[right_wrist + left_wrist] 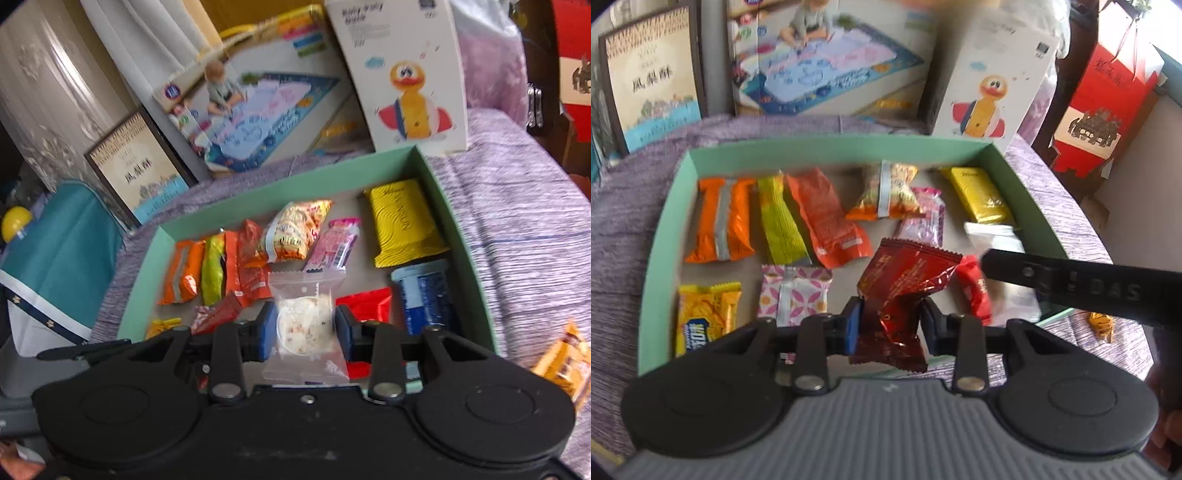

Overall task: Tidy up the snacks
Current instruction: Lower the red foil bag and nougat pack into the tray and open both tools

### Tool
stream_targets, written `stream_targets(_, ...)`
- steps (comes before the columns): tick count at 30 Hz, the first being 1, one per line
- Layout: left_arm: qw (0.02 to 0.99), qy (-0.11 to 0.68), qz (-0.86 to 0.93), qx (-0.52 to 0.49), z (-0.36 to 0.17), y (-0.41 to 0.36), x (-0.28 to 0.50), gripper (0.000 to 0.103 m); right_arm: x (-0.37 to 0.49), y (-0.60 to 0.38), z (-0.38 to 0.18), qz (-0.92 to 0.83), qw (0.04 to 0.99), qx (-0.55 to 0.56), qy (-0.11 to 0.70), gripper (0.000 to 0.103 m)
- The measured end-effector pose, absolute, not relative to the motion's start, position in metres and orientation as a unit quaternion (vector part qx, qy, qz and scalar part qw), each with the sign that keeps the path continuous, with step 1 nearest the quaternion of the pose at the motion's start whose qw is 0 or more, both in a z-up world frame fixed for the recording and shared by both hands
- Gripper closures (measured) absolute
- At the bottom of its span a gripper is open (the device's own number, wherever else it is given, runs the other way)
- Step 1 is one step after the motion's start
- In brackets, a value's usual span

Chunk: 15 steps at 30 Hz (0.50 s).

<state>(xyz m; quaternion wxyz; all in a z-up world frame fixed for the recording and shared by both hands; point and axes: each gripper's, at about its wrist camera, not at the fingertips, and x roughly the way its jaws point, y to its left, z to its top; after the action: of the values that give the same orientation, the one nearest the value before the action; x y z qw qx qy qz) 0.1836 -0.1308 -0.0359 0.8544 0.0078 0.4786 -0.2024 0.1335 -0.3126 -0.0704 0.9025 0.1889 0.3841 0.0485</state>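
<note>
A shallow green box (pixel 827 142) (pixel 332 173) on the purple cloth holds several snack packets. My left gripper (pixel 892 323) is shut on a dark red foil packet (pixel 905 284), held above the box's near edge. My right gripper (pixel 304 328) is shut on a clear packet with a white round cake (pixel 304 317), over the box's near right part. In the left wrist view the right gripper's black finger (pixel 1052 280) reaches in from the right. Inside lie orange (pixel 722 221), lime (pixel 779 221) and yellow (pixel 980 194) packets, a red one (pixel 365 304) and a blue one (pixel 428 295).
Picture boxes lean behind the green box: a play-mat box (pixel 827 62), a white duck box (pixel 993 85), a framed box (pixel 650 77) and a red carton (pixel 1108 96). An orange packet (pixel 565 362) lies on the cloth outside, to the right. A teal bag (pixel 62 251) stands left.
</note>
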Motion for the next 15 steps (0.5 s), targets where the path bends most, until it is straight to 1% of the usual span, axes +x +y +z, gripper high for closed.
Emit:
stream_targets(6, 0.844, 0.494, -0.207, 0.007, -0.054, -0.131, 0.187, 0.069, 0.151, -0.306, -0.087, 0.050, 0.894, 0.183, 0.405, 0.069)
stream_targets(9, 0.841, 0.499, -0.206, 0.009, -0.061, -0.133, 0.192, 0.065, 0.156, -0.306, -0.091, 0.053, 0.890, 0.190, 0.412, 0.067)
stream_targets(11, 0.841, 0.498, -0.210, 0.013, -0.061, -0.135, 0.191, 0.044, 0.155, -0.308, -0.089, 0.053, 0.888, 0.198, 0.412, 0.059)
stream_targets(12, 0.843, 0.495, -0.210, 0.014, -0.060, -0.135, 0.189, 0.022, 0.154, -0.310, -0.087, 0.057, 0.886, 0.206, 0.411, 0.045)
stream_targets(13, 0.847, 0.489, -0.207, 0.014, -0.058, -0.134, 0.188, 0.008, 0.151, -0.311, -0.085, 0.059, 0.886, 0.212, 0.407, 0.031)
stream_targets(14, 0.852, 0.482, -0.203, 0.015, -0.054, -0.134, 0.186, 0.004, 0.148, -0.312, -0.082, 0.058, 0.889, 0.213, 0.402, 0.026)
stream_targets(15, 0.855, 0.478, -0.200, 0.016, -0.052, -0.133, 0.184, 0.002, 0.145, -0.312, -0.079, 0.056, 0.893, 0.211, 0.394, 0.018)
